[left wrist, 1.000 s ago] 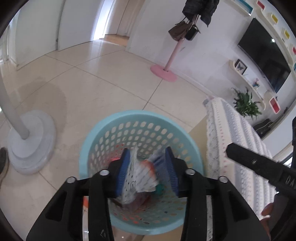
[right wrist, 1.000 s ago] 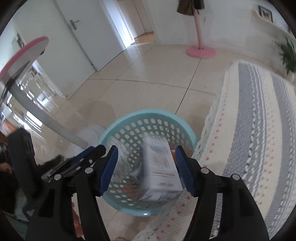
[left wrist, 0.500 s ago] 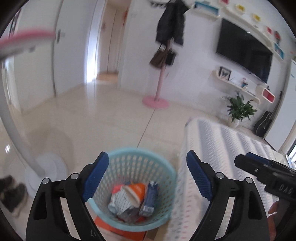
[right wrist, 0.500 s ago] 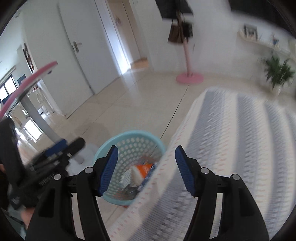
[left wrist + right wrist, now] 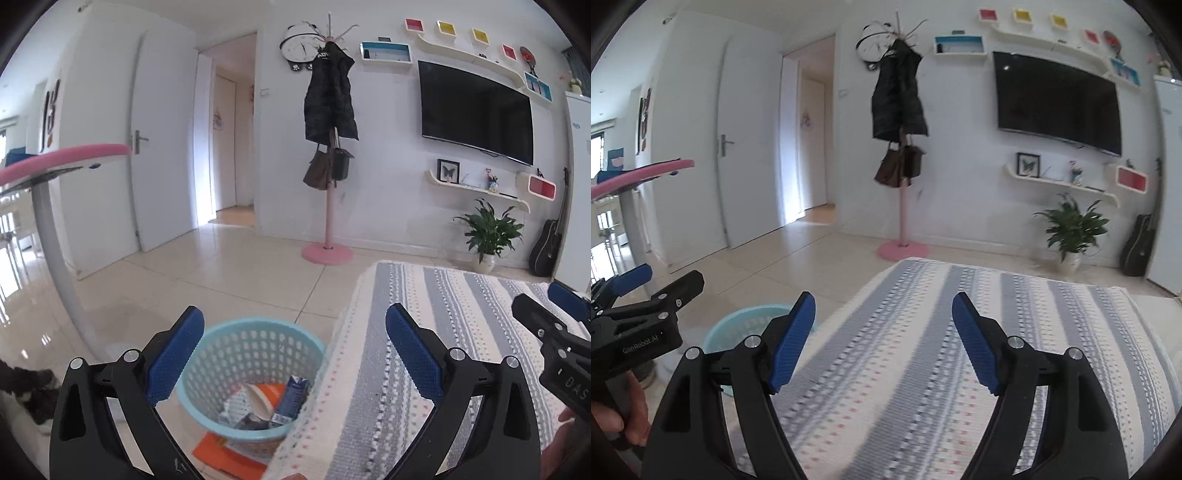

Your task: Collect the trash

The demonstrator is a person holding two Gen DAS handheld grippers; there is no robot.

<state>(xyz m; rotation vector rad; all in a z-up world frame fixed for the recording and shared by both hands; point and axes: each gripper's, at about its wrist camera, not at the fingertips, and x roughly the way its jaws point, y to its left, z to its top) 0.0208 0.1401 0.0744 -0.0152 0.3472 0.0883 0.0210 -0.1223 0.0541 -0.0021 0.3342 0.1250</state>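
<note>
— Where do we see the trash?
— In the blue basket (image 5: 248, 373) on the floor, just beside the striped tablecloth's (image 5: 436, 369) edge: a carton (image 5: 291, 397) and wrappers.
— And our tools?
— Our left gripper (image 5: 294, 354) and right gripper (image 5: 883, 339) both gape wide, holding nothing.

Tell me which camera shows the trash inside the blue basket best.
The left wrist view: it looks down into the blue basket, showing the trash, a carton and crumpled wrappers. The right wrist view catches only part of the basket's rim behind a finger; its contents are hidden.
</note>
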